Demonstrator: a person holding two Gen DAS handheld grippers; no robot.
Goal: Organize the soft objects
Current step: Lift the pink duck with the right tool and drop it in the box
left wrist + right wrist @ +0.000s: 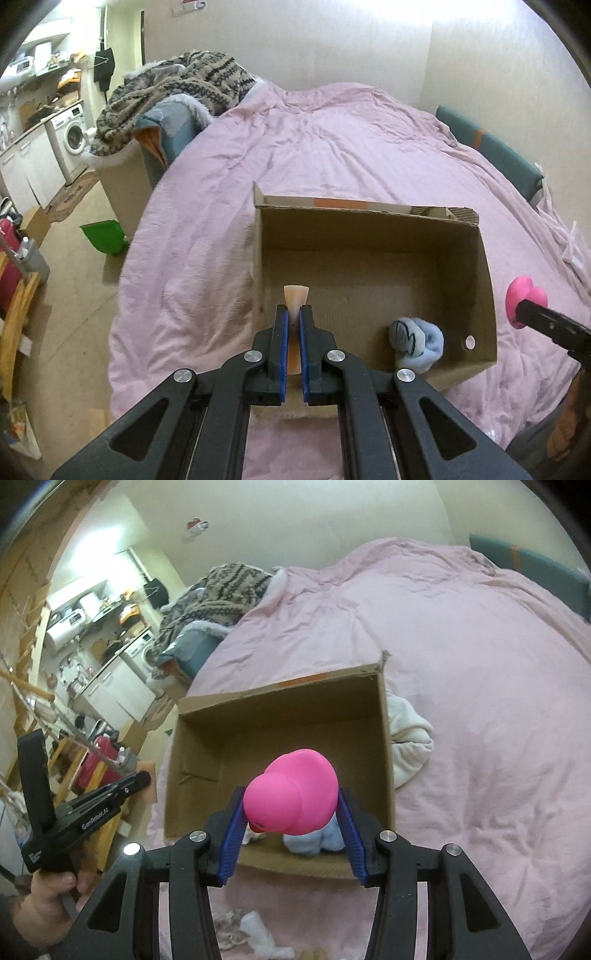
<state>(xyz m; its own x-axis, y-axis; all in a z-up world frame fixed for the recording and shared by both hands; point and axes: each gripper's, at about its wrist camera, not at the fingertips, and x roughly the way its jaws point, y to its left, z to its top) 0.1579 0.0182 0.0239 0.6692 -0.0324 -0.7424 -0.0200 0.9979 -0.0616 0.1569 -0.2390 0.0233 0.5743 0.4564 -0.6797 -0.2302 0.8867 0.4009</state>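
— Pink duvet (pixel 332 147) covers the bed, and the cardboard box (pixel 369 236) sits on it. What's left of the box?

— Nothing of ours. Over the box's left half, the left tongs (pixel 293 314) pinch a thin peach-coloured piece (pixel 295 295).

— And inside?

— A light blue sock bundle (pixel 417 343) lies by the box's near wall.

— Right of that?

— The right tongs (pixel 291 805) clasp a pink rubber duck (pixel 295 790) above the box's near edge. White cloth (pixel 406 734) rests against the box's right wall, outside it.

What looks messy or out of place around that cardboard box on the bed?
A white cloth lies bunched on the pink cover just outside the cardboard box, not in it. White scraps litter the cover nearer the camera. The box's far corner looks frayed.
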